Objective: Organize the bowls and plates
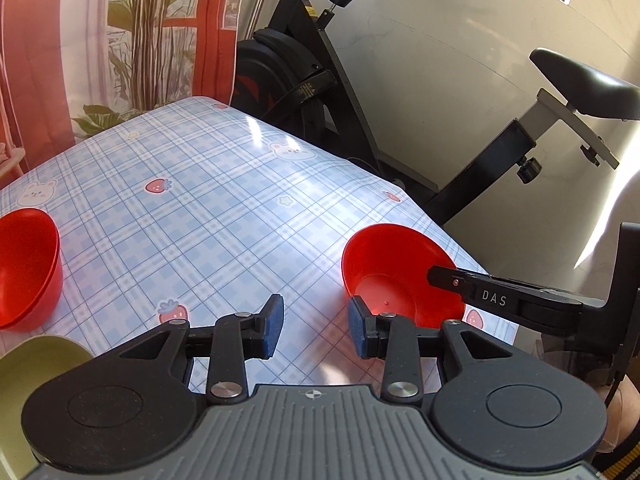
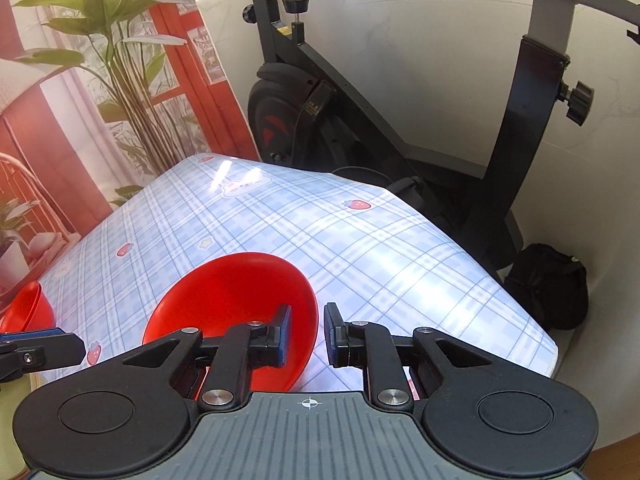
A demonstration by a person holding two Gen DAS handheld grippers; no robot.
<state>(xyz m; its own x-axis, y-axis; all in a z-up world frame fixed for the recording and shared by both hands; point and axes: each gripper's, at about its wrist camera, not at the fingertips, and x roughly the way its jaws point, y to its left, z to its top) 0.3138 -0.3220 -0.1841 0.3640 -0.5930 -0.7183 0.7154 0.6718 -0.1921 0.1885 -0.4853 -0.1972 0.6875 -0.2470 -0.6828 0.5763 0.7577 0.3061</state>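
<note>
**A:** Where is the red bowl (image 2: 240, 300) and who has it?

**B:** It sits on the table (image 1: 220, 208). The right gripper (image 2: 308, 332) is pinching its rim, one finger inside the wall and one outside. The left gripper (image 1: 316, 328) is spread with nothing between its pads, just beside the bowl's opposite rim.

**A:** What worries you?

**B:** It's a one-sided hold on a thin, smooth rim. If lifted, I think the bowl could swing down or slip free. The table's edge runs just beyond the bowl, so a drop there may send it to the floor.

**A:** And the left gripper?

**B:** It's close enough to nudge the bowl and twist it in the pinch. The stacked red bowls (image 1: 24, 264) and a green dish (image 1: 36, 364) are well apart from it, so carrying it over would be a long, risky trip.
</note>
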